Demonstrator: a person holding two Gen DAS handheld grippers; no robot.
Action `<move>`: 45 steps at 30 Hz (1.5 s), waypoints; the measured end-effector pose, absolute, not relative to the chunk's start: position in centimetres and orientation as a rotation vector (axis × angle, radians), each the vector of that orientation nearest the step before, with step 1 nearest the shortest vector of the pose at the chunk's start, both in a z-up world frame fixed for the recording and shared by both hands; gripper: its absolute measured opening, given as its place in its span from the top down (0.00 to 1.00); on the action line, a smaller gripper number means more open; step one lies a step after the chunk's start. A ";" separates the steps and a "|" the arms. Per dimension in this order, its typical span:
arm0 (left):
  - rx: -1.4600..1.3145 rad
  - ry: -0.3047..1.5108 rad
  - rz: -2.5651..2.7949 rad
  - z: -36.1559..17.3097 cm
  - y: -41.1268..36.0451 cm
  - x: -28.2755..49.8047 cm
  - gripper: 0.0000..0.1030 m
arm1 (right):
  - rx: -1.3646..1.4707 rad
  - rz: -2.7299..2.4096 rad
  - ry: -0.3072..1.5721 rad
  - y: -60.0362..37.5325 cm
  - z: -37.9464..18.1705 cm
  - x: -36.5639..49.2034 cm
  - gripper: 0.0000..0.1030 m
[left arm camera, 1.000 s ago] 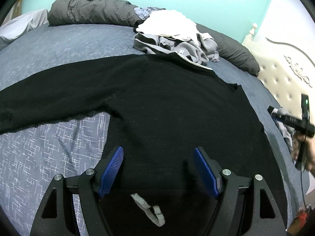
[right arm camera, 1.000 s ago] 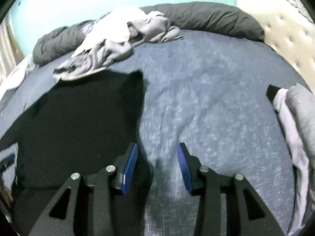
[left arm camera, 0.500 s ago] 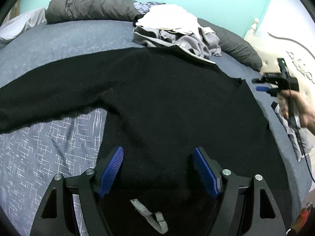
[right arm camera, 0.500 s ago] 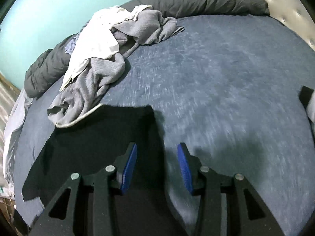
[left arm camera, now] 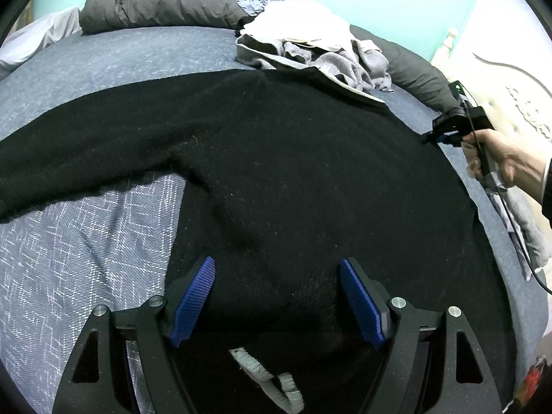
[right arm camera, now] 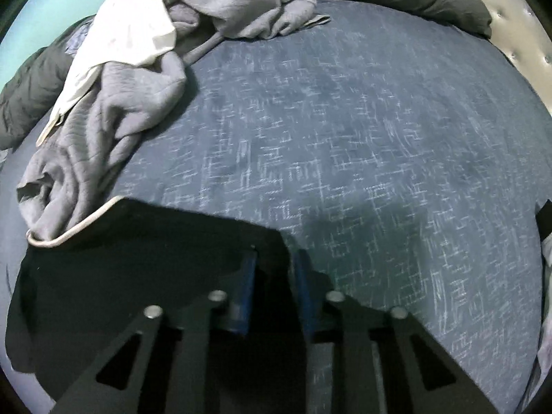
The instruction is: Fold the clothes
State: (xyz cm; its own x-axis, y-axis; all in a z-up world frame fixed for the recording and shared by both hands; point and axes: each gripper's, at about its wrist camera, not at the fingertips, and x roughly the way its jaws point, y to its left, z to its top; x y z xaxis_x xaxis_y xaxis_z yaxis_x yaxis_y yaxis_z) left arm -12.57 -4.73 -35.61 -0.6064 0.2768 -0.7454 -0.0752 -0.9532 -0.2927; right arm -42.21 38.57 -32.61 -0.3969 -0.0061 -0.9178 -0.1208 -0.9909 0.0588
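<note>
Left gripper (left arm camera: 277, 298): bottom of the left wrist view, blue pads spread wide, nothing between them — it hovers over the sweater's body.
Black sweater (left arm camera: 293, 172): flat across the middle of the frame, one sleeve reaching to the left edge; a pale label (left arm camera: 265, 376) shows at bottom centre.
Right gripper (right arm camera: 274, 283): bottom centre of its own view, fingers drawn close about the sweater's corner; the frame is blurred, so I cannot tell whether they pinch the cloth.
Hand (left arm camera: 500, 162): right edge of the left view, holding that gripper at the sweater's far corner.
Bedspread (right arm camera: 362, 155): blue, patterned, bare past that corner.
Grey and white clothes (right arm camera: 138, 51): heaped upper left — overlapping the sweater's far edge.
Dark duvet (left arm camera: 155, 3): along the top.
</note>
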 end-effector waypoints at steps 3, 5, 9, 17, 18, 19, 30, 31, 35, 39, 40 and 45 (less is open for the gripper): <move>-1.280 -0.345 2.628 -35.7 -4.7 -12.6 0.23 | -1.625 2.542 0.074 38.3 -32.5 -42.5 0.95; -1.282 -0.342 2.626 -35.7 -4.7 -12.7 0.23 | -1.578 2.518 0.011 38.3 -32.5 -42.7 1.00; -1.286 -0.354 2.620 -35.8 -4.8 -12.7 0.23 | -1.526 2.552 0.060 39.3 -32.0 -42.7 1.00; -1.280 -0.360 2.622 -35.6 -4.9 -12.5 0.22 | -1.443 2.732 0.201 40.2 -30.1 -40.1 1.00; -1.279 -0.359 2.623 -35.5 -4.9 -12.4 0.22 | -1.452 2.732 0.202 40.1 -30.3 -40.0 1.00; -1.279 -0.358 2.624 -35.5 -4.9 -12.4 0.22 | -1.462 2.731 0.203 39.9 -30.6 -40.0 1.00; -1.285 -0.367 2.614 -35.7 -4.9 -12.5 0.22 | -1.563 2.722 0.211 38.3 -33.2 -39.8 1.00; -1.285 -0.370 2.612 -35.7 -4.9 -12.5 0.22 | -1.565 2.728 0.219 38.2 -33.2 -39.4 1.00; -1.279 -0.391 2.607 -35.4 -5.2 -12.4 0.22 | -1.530 2.788 0.287 37.9 -32.0 -36.1 1.00; -1.266 -0.465 2.600 -34.7 -6.4 -12.1 0.22 | -1.492 2.846 0.357 37.5 -30.9 -32.8 1.00; -1.258 -0.492 2.599 -34.4 -6.9 -11.8 0.22 | -1.482 2.860 0.375 37.4 -30.6 -32.0 1.00; -1.221 -0.563 2.620 -32.8 -9.3 -10.4 0.22 | -1.431 2.929 0.465 37.0 -29.2 -27.9 1.00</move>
State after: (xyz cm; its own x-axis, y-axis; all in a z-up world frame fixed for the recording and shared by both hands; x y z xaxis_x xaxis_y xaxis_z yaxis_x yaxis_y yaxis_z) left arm -10.44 -9.26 -32.80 -0.6402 0.3305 -0.6935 -0.0167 -0.9085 -0.4176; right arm -27.89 37.01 -29.19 -0.6131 -0.2562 -0.7473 0.0123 -0.9489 0.3152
